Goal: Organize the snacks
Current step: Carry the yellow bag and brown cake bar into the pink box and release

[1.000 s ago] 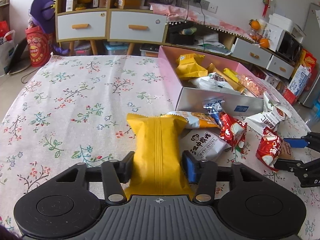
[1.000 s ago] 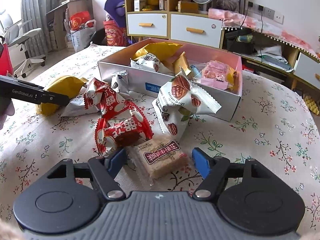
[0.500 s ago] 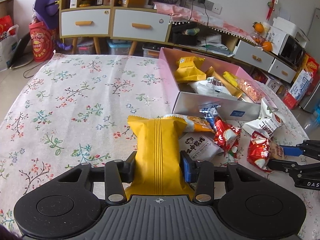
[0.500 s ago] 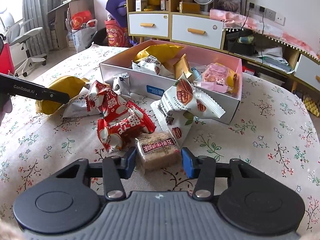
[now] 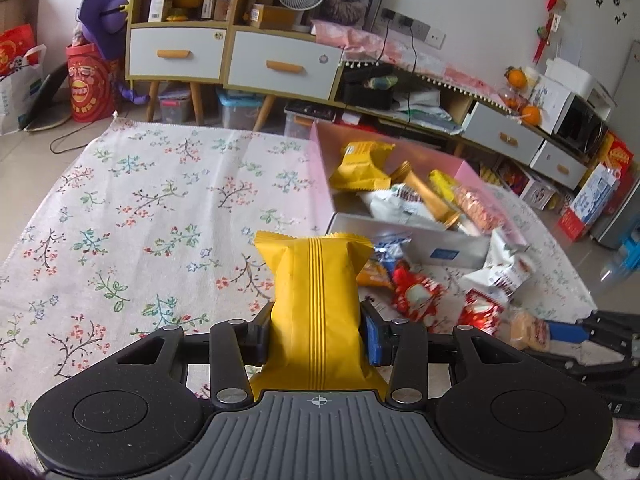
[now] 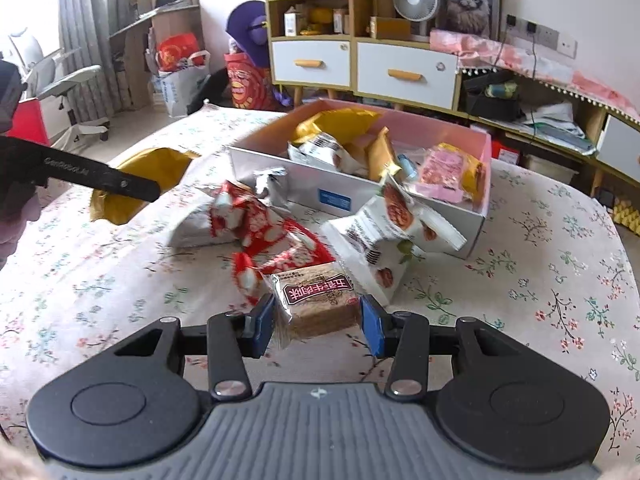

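The puffy yellow packet is pinched mid-body in the left tongs, lifted off the tabletop: light, soft, crushable. The stiffer brown bar is gripped across its width by the right tongs, near the pink box.

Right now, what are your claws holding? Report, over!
Left claw shut on yellow snack bag. Right claw shut on brown snack square. Snack box ahead, loose packets in between.
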Action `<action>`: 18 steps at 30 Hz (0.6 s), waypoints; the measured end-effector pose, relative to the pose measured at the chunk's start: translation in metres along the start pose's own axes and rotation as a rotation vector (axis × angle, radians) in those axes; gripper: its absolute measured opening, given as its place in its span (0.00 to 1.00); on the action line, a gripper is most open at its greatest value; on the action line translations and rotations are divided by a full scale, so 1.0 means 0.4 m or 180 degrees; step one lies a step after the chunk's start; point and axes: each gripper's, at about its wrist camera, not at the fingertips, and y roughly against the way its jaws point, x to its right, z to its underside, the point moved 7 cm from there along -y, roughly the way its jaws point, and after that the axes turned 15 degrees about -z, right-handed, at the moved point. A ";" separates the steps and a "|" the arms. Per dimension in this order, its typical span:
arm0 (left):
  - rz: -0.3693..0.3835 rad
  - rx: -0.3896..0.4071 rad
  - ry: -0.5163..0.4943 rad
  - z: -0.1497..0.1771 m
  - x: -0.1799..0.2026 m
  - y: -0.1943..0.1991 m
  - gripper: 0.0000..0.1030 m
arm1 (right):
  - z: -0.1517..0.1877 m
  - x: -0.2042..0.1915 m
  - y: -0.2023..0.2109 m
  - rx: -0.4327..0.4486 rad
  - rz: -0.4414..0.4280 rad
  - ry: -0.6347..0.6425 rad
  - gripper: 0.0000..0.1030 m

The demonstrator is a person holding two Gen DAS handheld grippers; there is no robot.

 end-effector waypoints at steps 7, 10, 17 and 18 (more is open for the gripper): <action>0.0063 0.0070 0.0091 -0.037 0.034 0.023 0.39 | -0.037 -0.018 0.008 0.0117 0.0020 -0.0007 0.41; 0.0073 0.0113 0.0090 -0.059 0.058 0.023 0.39 | -0.068 -0.020 0.012 0.0230 0.0009 -0.0049 0.41; 0.0085 0.0038 0.0189 -0.134 0.095 -0.053 0.39 | -0.144 0.024 0.001 0.0433 0.0090 -0.0216 0.41; 0.0103 0.0009 0.0222 -0.143 0.099 -0.069 0.39 | -0.153 0.038 -0.005 0.0444 0.0116 -0.0265 0.41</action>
